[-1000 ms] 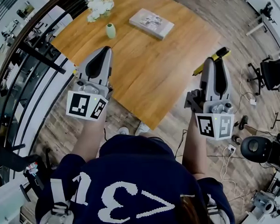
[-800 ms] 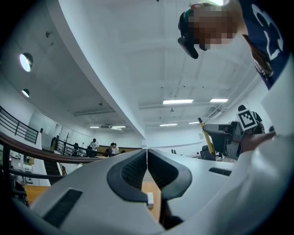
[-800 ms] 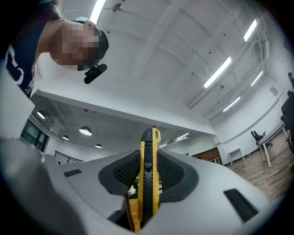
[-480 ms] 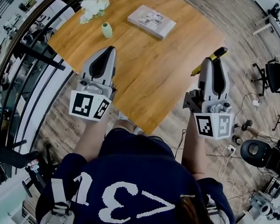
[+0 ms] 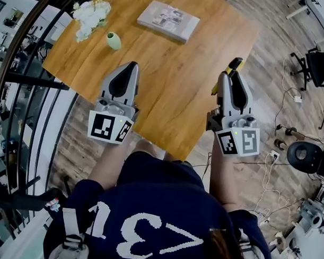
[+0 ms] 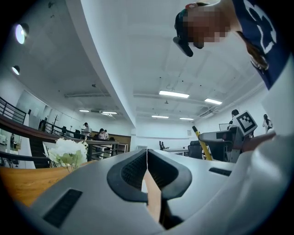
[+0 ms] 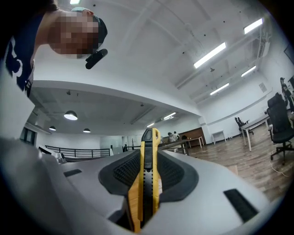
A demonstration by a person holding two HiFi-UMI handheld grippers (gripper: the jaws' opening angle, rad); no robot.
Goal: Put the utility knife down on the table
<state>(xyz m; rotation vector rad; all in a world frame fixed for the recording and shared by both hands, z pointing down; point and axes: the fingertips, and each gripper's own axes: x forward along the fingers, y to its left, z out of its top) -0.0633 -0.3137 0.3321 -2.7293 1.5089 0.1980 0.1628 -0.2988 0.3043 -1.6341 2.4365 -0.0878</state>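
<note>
Utility knife (image 7: 143, 183): yellow body, black ribbed slider. My left gripper (image 5: 129, 69), right gripper (image 5: 230, 79): grey, pads (image 7: 124, 172) black, marker cubes (image 5: 110, 127) black-and-white squares. Table (image 5: 171, 83) warm brown woodgrain. Vase (image 5: 113, 41) pale green, flowers (image 5: 89, 14) white. My shirt (image 5: 154, 206) navy, white numerals.

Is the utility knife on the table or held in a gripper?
Held, not on the table: the right gripper is shut on the utility knife, whose yellow body stands between its fingers.
</note>
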